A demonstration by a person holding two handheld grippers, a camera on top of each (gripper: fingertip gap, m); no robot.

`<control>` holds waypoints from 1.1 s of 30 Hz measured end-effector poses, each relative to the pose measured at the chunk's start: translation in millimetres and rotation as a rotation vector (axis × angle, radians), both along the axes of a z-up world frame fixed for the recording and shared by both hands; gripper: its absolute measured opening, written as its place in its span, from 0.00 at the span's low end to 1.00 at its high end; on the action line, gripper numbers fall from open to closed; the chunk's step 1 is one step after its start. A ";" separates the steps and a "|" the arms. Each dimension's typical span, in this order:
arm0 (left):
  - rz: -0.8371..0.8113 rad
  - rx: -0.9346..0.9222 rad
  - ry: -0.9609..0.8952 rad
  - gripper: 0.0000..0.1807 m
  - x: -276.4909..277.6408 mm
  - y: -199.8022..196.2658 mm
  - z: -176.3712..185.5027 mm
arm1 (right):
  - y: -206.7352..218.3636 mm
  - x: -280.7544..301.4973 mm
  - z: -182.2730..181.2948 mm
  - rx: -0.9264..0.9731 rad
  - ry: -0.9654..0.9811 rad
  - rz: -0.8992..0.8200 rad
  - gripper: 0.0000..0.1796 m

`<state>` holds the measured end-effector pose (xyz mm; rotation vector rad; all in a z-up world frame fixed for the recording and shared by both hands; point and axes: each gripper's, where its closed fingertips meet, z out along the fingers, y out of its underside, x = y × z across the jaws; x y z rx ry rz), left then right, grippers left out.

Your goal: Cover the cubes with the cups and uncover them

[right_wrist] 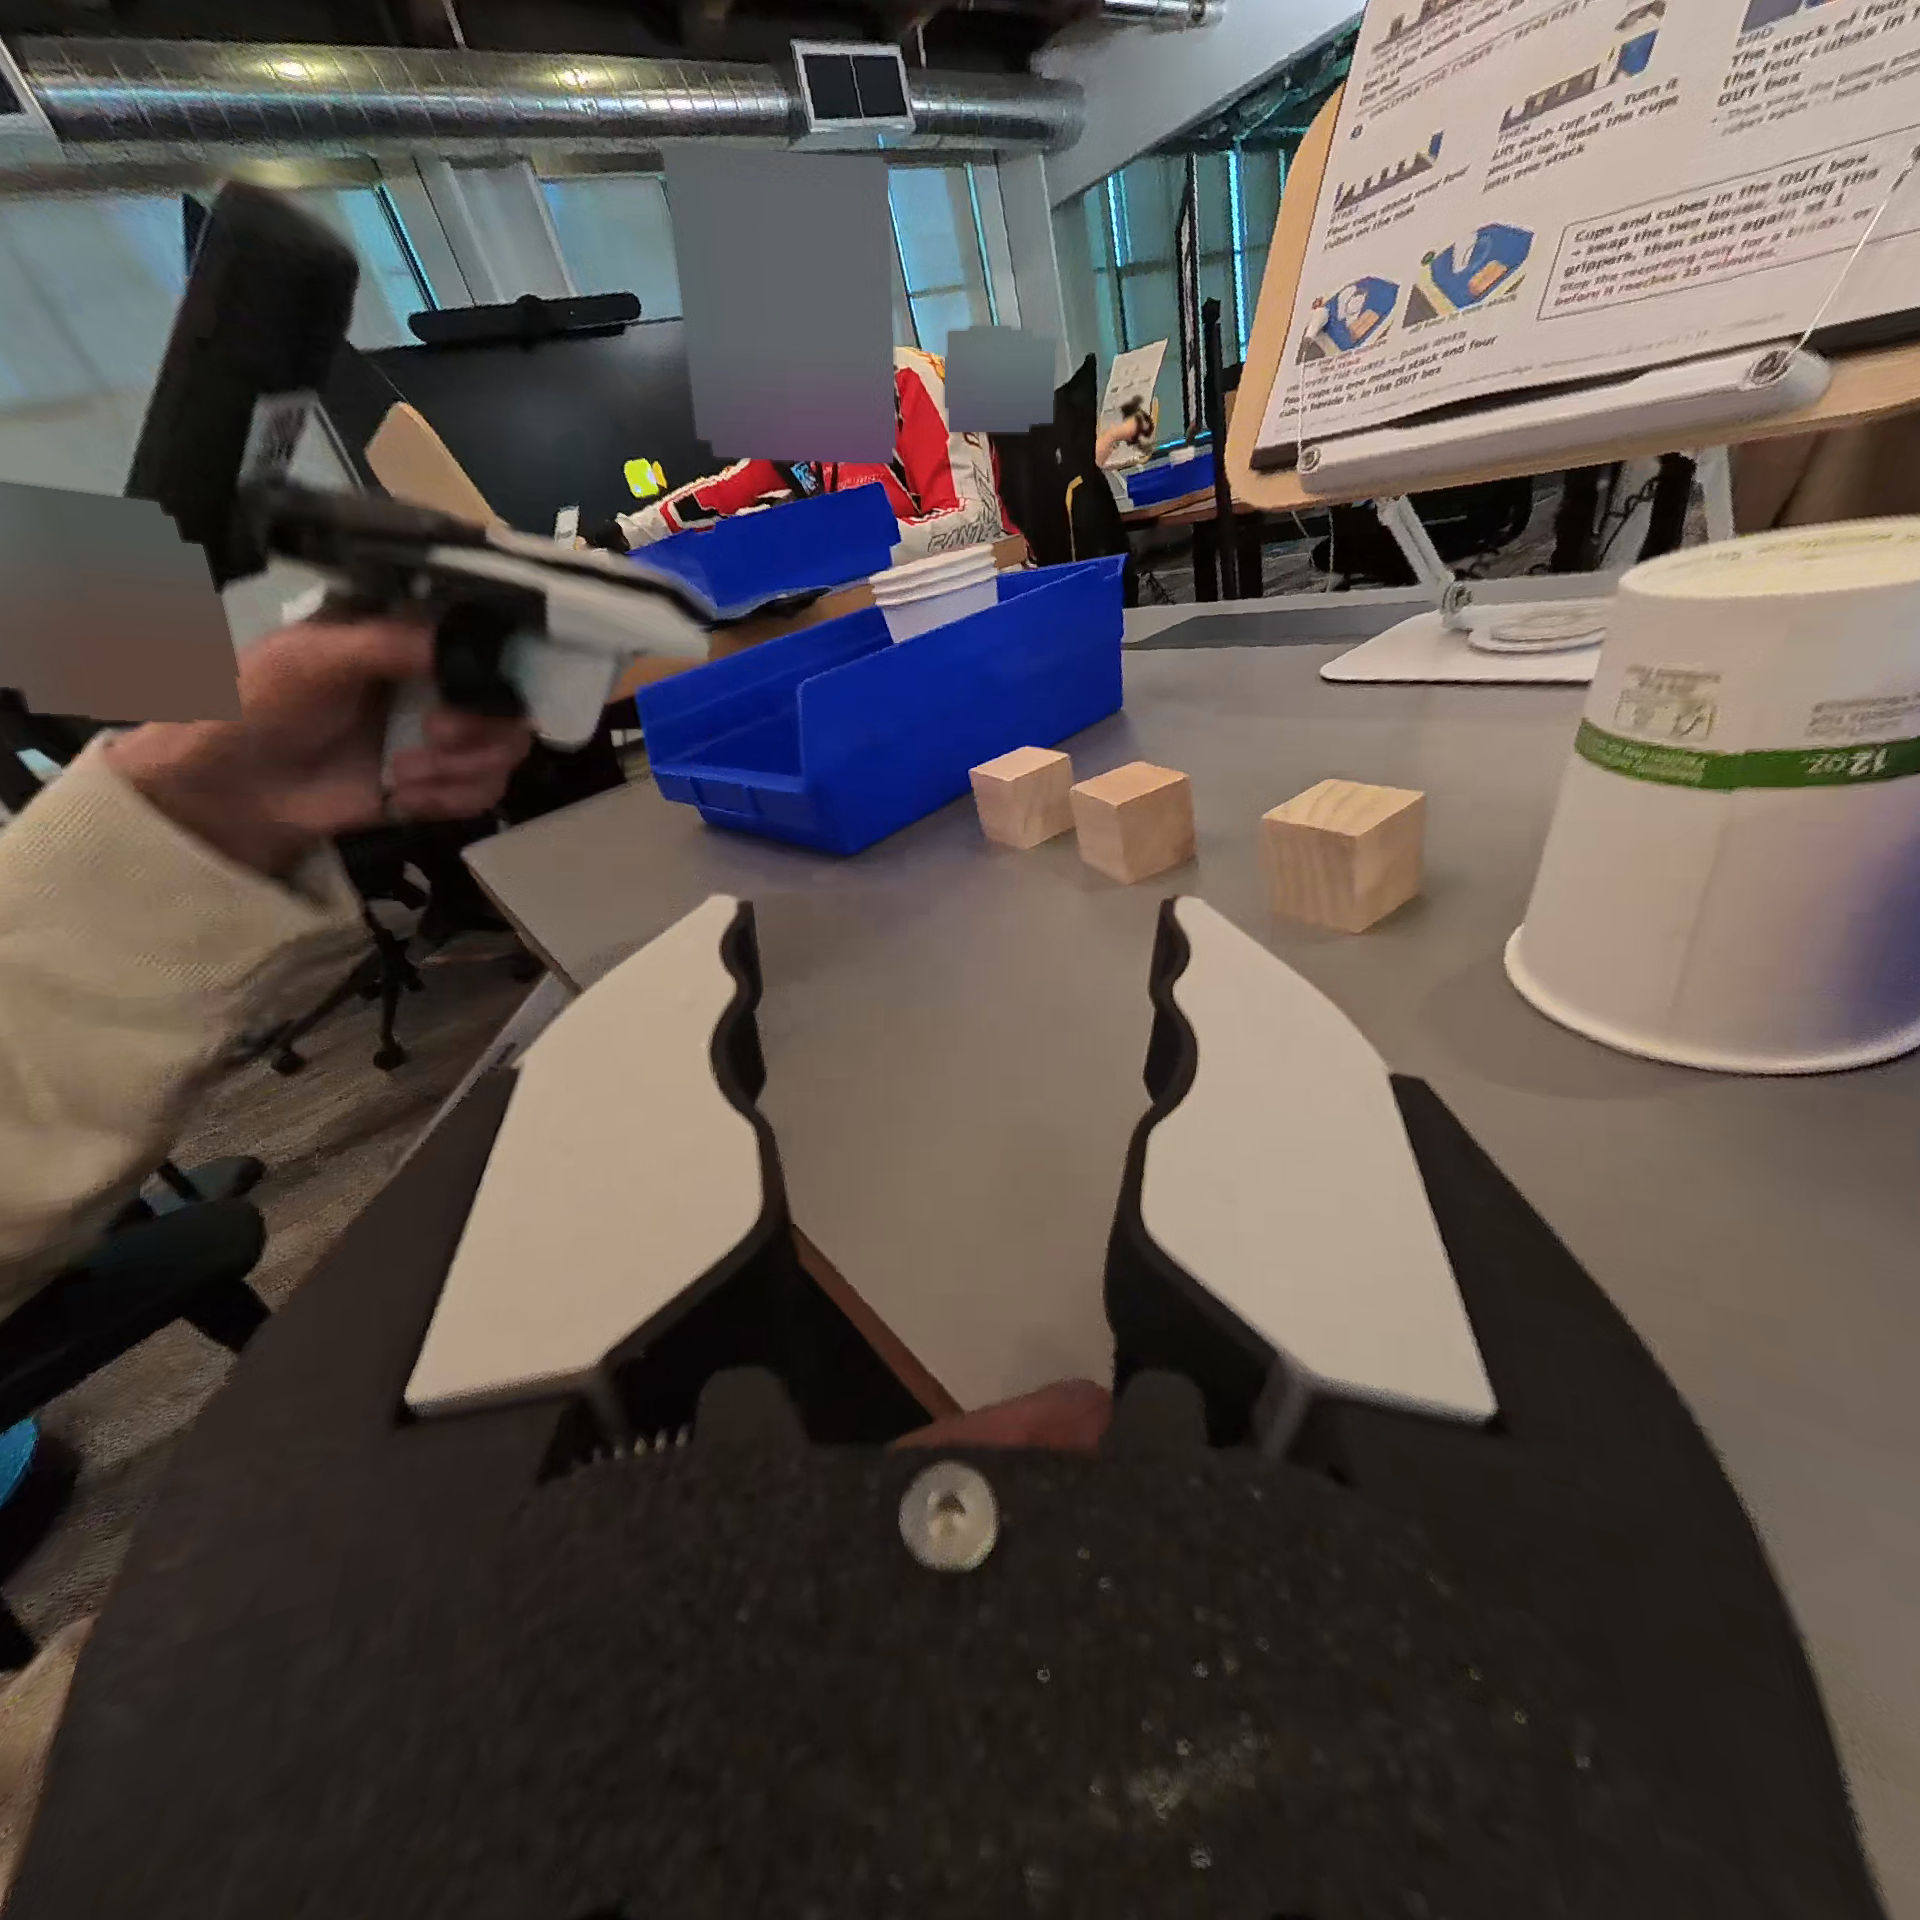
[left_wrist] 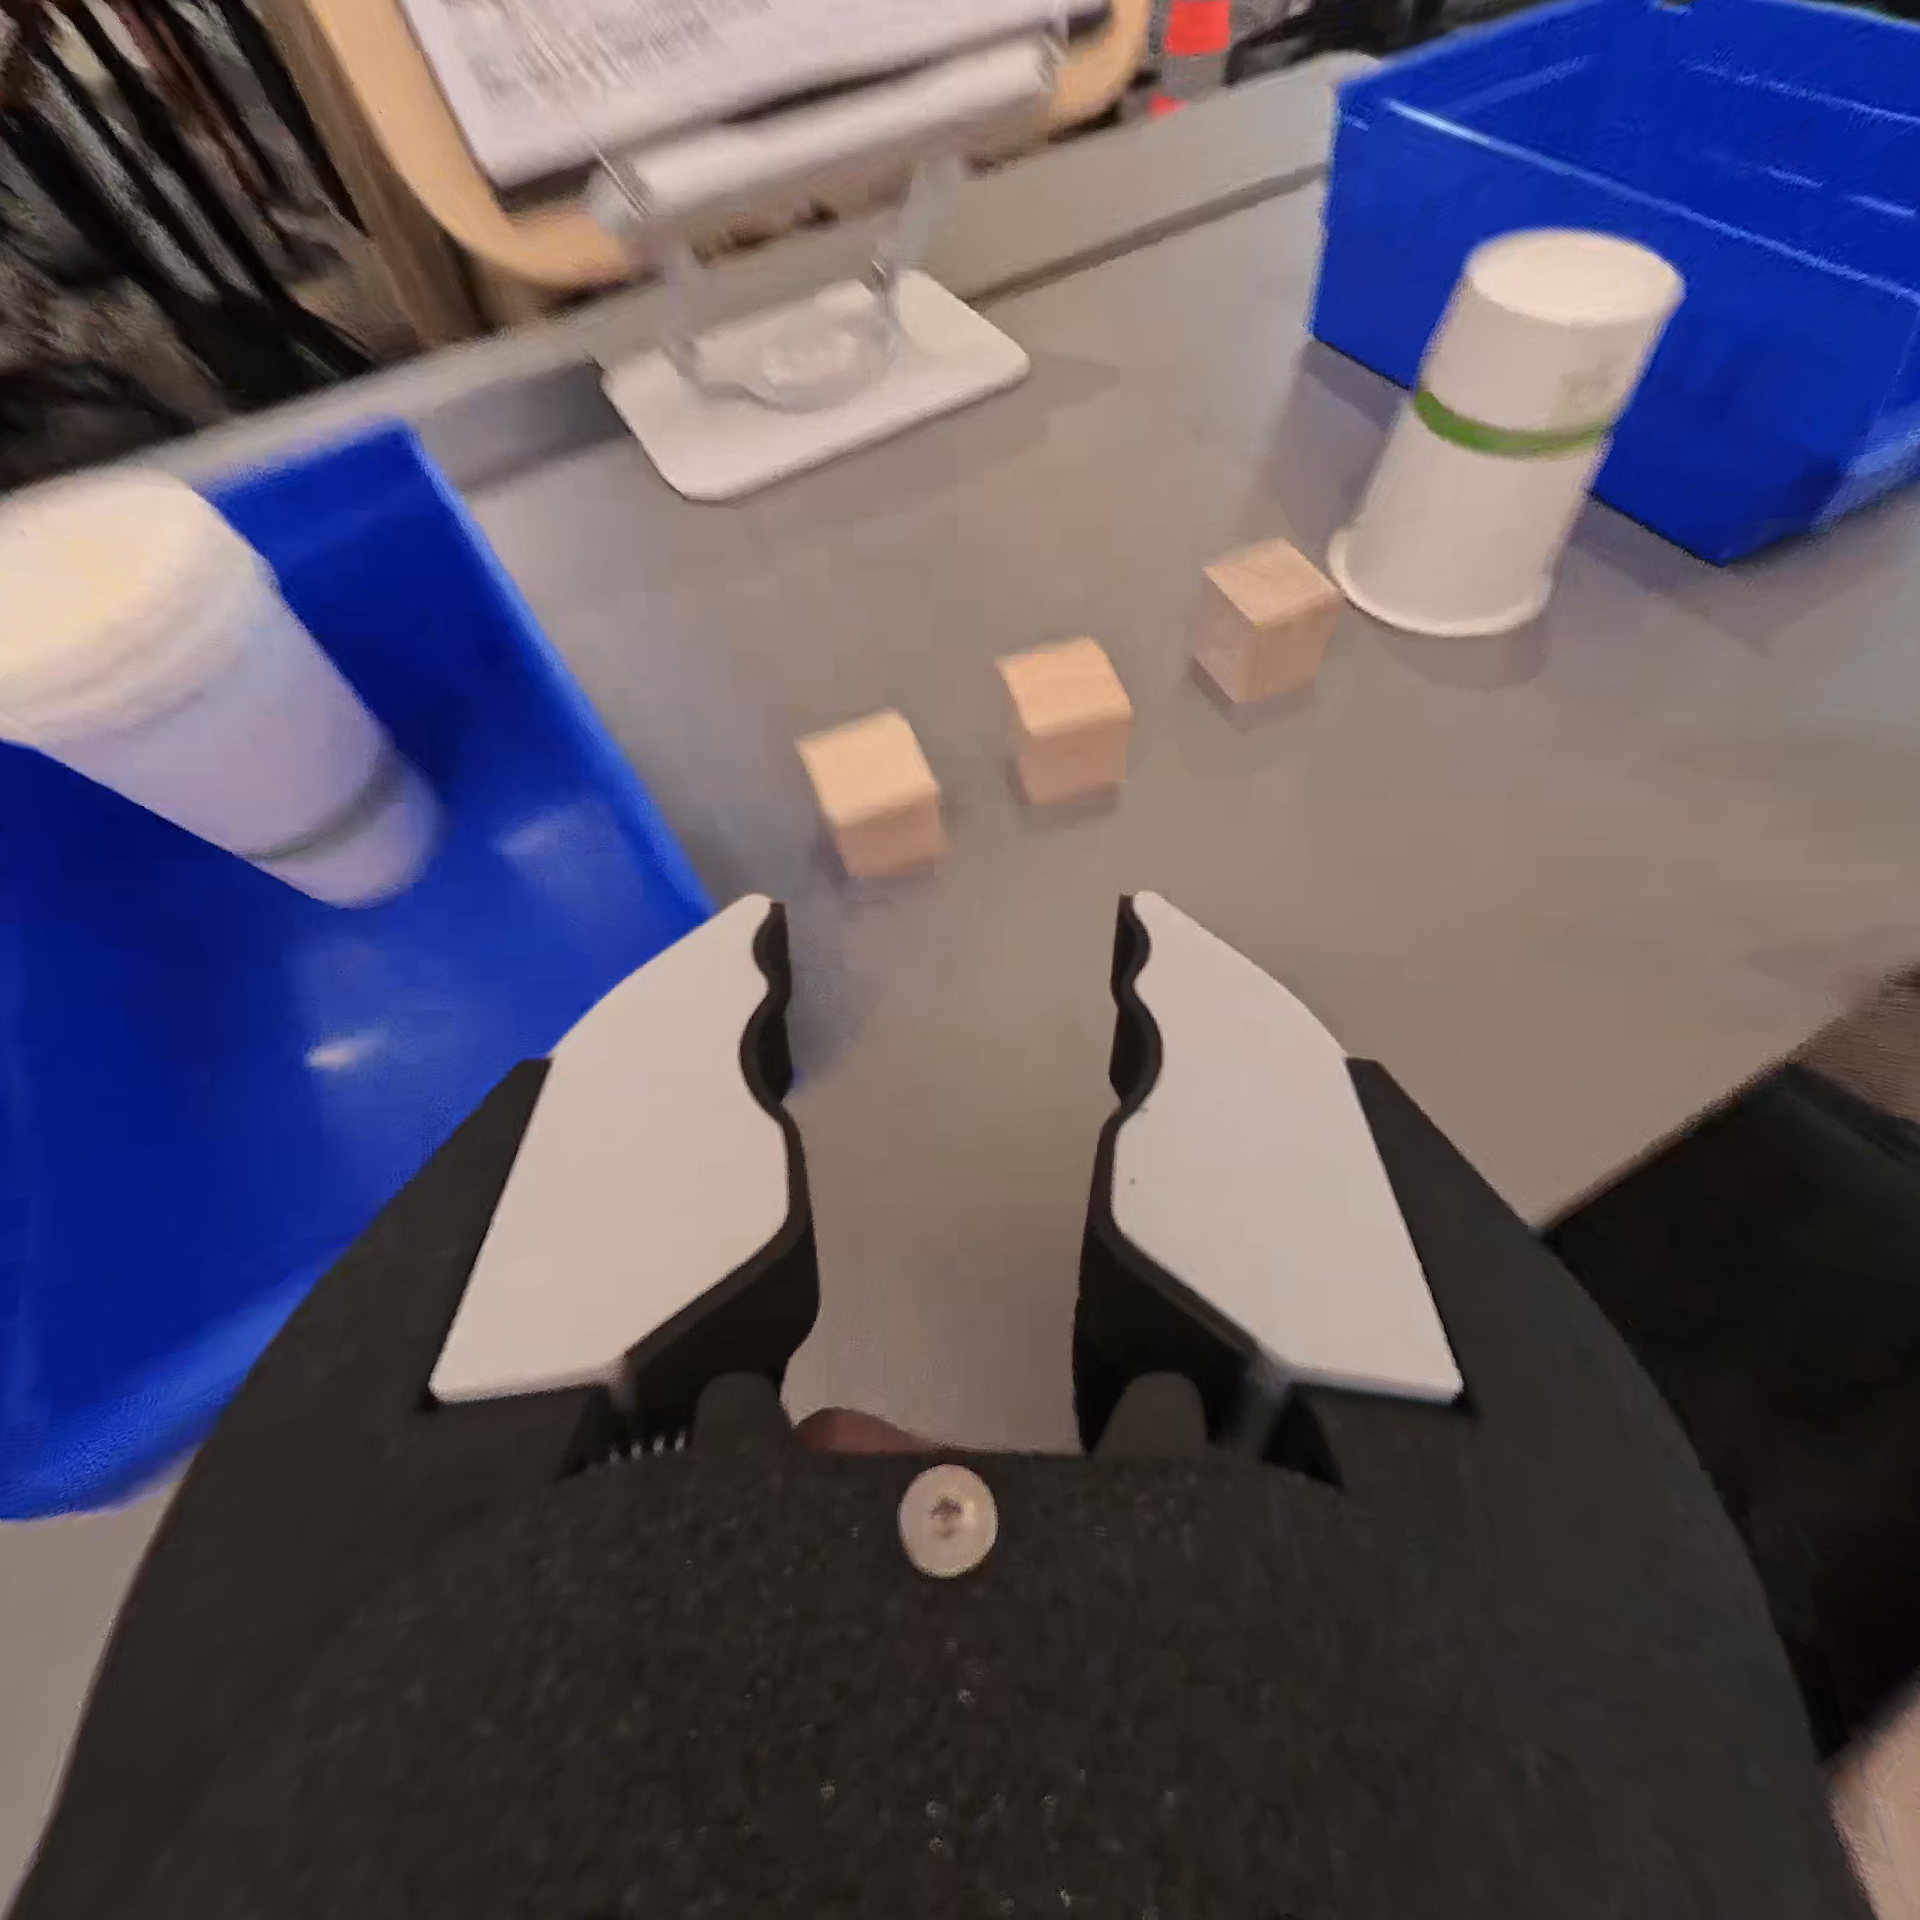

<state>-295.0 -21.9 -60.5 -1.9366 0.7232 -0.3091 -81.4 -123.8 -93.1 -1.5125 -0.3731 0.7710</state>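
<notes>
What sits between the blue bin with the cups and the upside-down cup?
Three wooden cubes in a row on the table, between the bin and the upturned cup; both views show it.

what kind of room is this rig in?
Probably an open office or lab used for data collection: exposed ceiling ducts, a grey table with blue bins and an instruction sheet on a stand, and more people at similar tables behind.
</notes>
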 end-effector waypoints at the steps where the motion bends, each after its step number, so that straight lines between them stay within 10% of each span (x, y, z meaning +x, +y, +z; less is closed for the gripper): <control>1: 0.007 0.029 0.051 0.33 -8.0 16.6 17.5 | -1.5 -2.4 -2.0 -0.011 0.019 0.017 0.40; 6: 0.034 -0.033 0.564 0.28 -73.7 135.5 36.2 | -1.9 -12.5 -12.1 -0.023 -0.016 0.069 0.40; 12: -0.097 -0.360 0.535 0.19 -86.4 216.2 15.7 | -2.9 -11.4 -14.7 -0.045 -0.002 0.088 0.39; 33: -0.241 -0.572 0.680 0.02 -102.7 220.0 -12.5 | -4.1 -1.7 -15.6 -0.077 0.035 0.097 0.36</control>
